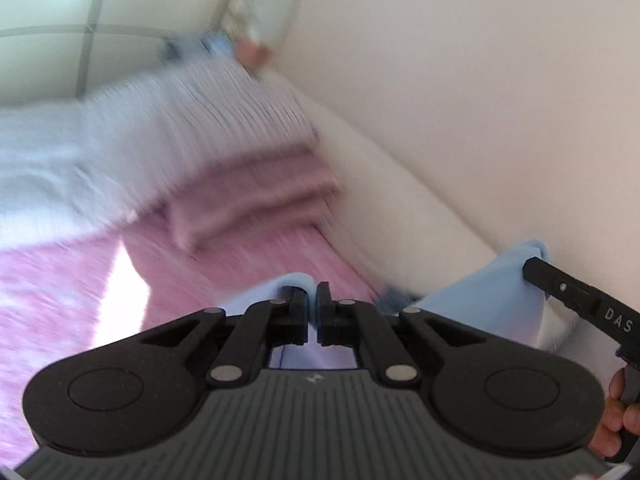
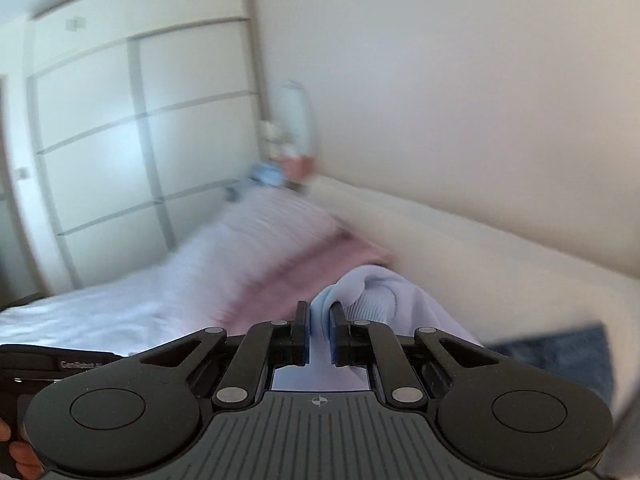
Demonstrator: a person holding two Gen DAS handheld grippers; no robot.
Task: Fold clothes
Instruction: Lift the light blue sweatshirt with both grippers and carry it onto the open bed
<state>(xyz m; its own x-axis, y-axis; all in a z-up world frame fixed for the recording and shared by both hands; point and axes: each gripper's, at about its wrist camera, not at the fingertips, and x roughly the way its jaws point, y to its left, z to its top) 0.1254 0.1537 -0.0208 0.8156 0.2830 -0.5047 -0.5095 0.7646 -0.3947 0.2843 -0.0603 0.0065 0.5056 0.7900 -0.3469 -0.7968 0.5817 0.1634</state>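
The left tool (image 1: pixel 312 312) has its jaws drawn together on a fold of the pale blue garment (image 1: pixel 480 292), which bunches up between and just past the fingertips and hangs down underneath the tool. From there the cloth stretches off to the right side of the left wrist view, where the right tool (image 1: pixel 536 268) reaches in from the edge and pinches another part of the same garment near its top corner. In the right wrist view the right tool (image 2: pixel 319 320) is likewise clamped on the pale blue garment (image 2: pixel 372 296); a ribbed edge of the fabric shows just beside the right finger, and the cloth rises in a soft hump over the tips. So the garment is held between both tools, raised over the bed rather than lying flat. Below and beyond it lies a pink bedspread (image 1: pixel 60 300), with a folded pink blanket (image 1: pixel 256 196) and a striped pillow (image 1: pixel 200 120) farther back, all blurred. A cream padded bed edge (image 1: pixel 400 184) runs along the plain wall. A white wardrobe (image 2: pixel 120 140) stands at the far side. Something dark blue (image 2: pixel 560 356) lies at the right, too blurred to identify. Fingers of a hand (image 1: pixel 618 416) grip the right tool's handle
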